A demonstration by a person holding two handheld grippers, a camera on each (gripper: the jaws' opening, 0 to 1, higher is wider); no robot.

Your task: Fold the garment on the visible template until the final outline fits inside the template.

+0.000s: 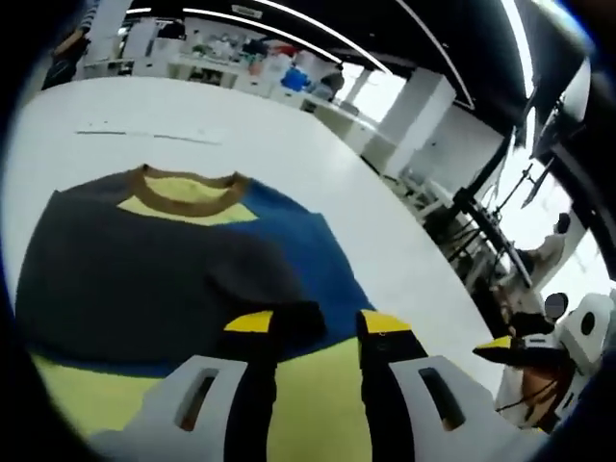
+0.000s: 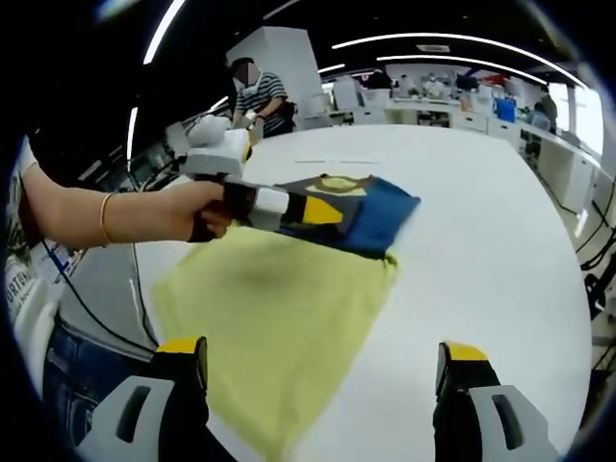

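One white table [image 2: 481, 221] carries everything we are working on, and it stretches away ahead of both our grippers toward a bright room of benches and ceiling lights. Next in size is the garment [image 2: 279, 318], a shirt lying flat on that table: in the right gripper view its pale yellow part spreads just ahead of our jaws, and its dark grey and blue part with the tan collar lies folded at the far end. In the left gripper view the same garment [image 1: 164, 279] lies right under our jaws, the dark grey panel ahead and to the left, the blue panel ahead and to the right, the yellow cloth nearest us, and the tan collar [image 1: 188, 188] at the far edge.

We cannot make out a template outline on the table in either view.

Our left gripper [image 1: 316, 327] has its yellow-tipped jaws drawn narrow, and a dark fold of the garment sits between them, so we read it as pinching the cloth. In the right gripper view this left gripper [image 2: 308, 214] reaches in from the left, held by a hand [image 2: 197, 217], its tips at the folded dark edge.

Our right gripper [image 2: 322, 361] stands wide, its jaws well apart with nothing between them, above the near yellow cloth and bare table.

A person in a striped shirt [image 2: 260, 96] stands beyond the table's far left edge.
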